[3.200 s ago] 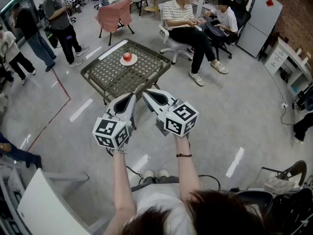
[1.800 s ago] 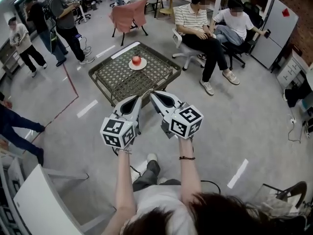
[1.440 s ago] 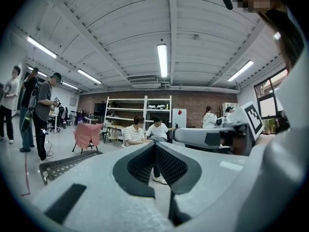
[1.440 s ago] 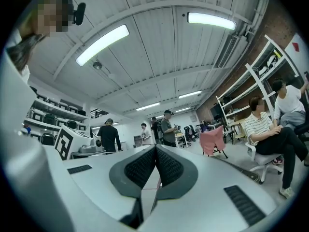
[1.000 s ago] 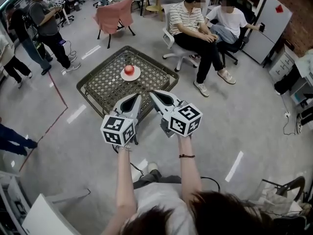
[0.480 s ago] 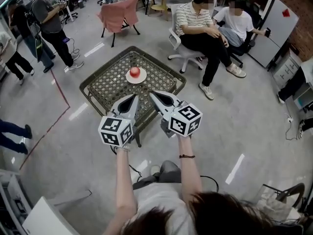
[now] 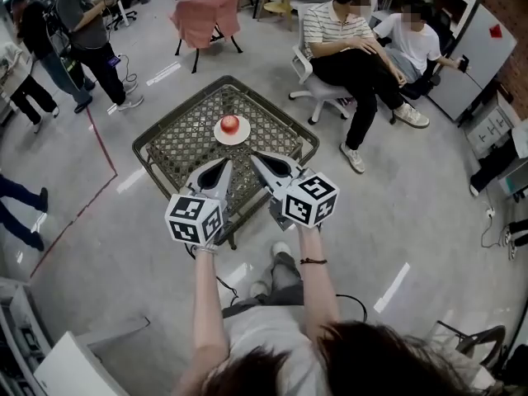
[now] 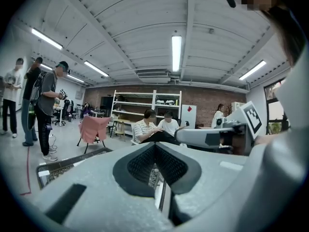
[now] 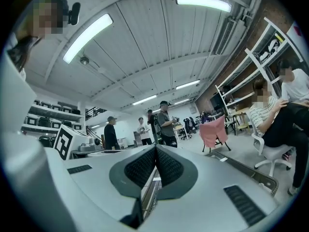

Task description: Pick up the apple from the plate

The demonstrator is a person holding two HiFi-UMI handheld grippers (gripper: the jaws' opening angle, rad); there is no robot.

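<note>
A red apple (image 7: pixel 230 124) sits on a white plate (image 7: pixel 233 136) near the far middle of a low mesh-topped table (image 7: pixel 177 143). Both grippers are held side by side, level, over the table's near edge, well short of the plate. The left gripper (image 7: pixel 224 164) is shut with nothing in it, and its pads meet in its own view (image 8: pixel 155 145). The right gripper (image 7: pixel 253 157) is also shut and empty, its pads pressed together (image 9: pixel 155 149). The apple is hidden in both gripper views.
Two people sit on chairs (image 7: pixel 318 89) just right of the table. A chair draped in pink cloth (image 7: pixel 202 15) stands behind it. People (image 7: pixel 82 23) stand at the far left. A red line (image 7: pixel 103 139) runs along the floor on the left.
The person has stepped toward the table, so table and apple sit nearer and lower in view. The gripper tips now overlap its near edge. Both grippers stay shut.
</note>
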